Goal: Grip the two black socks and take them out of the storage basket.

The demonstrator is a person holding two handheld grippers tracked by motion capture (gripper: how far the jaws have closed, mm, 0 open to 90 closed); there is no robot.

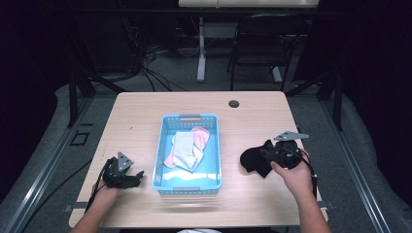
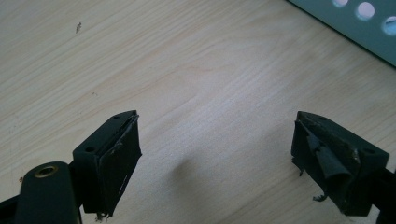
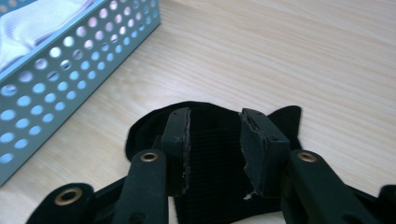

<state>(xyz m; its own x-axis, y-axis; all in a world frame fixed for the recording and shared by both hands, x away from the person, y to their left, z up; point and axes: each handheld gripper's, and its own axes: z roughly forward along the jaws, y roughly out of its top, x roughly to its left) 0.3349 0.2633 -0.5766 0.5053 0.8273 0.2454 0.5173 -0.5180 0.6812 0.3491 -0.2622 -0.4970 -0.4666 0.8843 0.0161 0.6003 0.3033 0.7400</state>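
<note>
Two socks binned, the black one not yet in.

A white sock and a pink sock are seen lying in the light-blue perforated plastic basket at mid-worktop. The black knitted sock is found on the wood just right of the basket, between the right tongs, which are spread about it with no clamping seen. The left tongs are held wide over bare wood, nothing between them. One lift judged left.
</note>
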